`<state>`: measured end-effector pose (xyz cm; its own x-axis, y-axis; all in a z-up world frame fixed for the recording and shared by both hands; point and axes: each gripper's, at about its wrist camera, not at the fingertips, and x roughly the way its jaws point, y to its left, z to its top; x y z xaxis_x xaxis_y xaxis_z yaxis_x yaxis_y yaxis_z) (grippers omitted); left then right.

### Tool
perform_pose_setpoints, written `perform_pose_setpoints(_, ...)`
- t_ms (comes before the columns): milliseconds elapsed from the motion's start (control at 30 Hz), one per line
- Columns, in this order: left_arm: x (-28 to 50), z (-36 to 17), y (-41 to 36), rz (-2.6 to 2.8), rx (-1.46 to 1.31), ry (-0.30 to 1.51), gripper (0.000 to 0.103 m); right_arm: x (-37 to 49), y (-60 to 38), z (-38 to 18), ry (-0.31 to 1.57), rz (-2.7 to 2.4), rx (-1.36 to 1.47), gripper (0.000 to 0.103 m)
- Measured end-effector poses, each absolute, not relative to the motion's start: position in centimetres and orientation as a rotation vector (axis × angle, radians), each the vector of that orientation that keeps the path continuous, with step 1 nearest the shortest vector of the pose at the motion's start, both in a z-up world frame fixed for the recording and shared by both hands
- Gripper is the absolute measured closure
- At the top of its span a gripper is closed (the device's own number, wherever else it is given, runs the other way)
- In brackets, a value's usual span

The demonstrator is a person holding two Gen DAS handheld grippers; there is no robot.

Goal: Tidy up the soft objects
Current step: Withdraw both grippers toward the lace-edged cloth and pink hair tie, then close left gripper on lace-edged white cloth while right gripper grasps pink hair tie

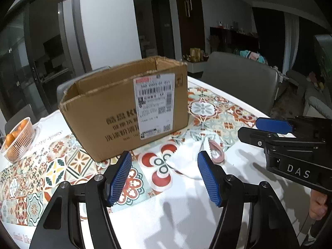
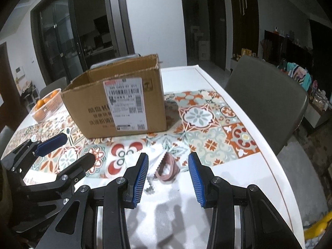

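Dim room, bright overhead glare on the table (image 2: 238, 108), fisheye-bent edges, perhaps slight blur.

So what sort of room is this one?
Probably a home dining area: a table with a patterned cloth, grey chairs around it, and a basket of oranges beside a cardboard box.

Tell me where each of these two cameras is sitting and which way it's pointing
Left wrist: rides the left gripper, looking forward over the table at the cardboard box and white cloth; its own open blue fingers show, with the right gripper and a bit of hand at right.
Right wrist: rides the right gripper, facing the same box, with the pink band between its fingers; the left gripper shows at left.
Shared: box, cloth, orange basket, patterned tablecloth.
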<state>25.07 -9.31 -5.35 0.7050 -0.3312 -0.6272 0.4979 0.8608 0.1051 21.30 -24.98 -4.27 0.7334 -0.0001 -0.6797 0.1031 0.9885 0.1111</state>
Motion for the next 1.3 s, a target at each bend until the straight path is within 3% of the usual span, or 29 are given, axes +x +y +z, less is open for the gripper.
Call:
perform_pose_setpoints(600, 27.6, -10.7, -10.9, -0.551, 0.338, 0.775, 0.038, 23.6, -24.7, -9.2, 0.925, 0.000, 0.127, 0.061)
perform_pose_setpoints(1300, 30.2, -13.5, -12.6, -0.663, 0.379, 0.835, 0.039, 26.5, -25.4, -12.0, 0.983, 0.044, 0.063, 0.061)
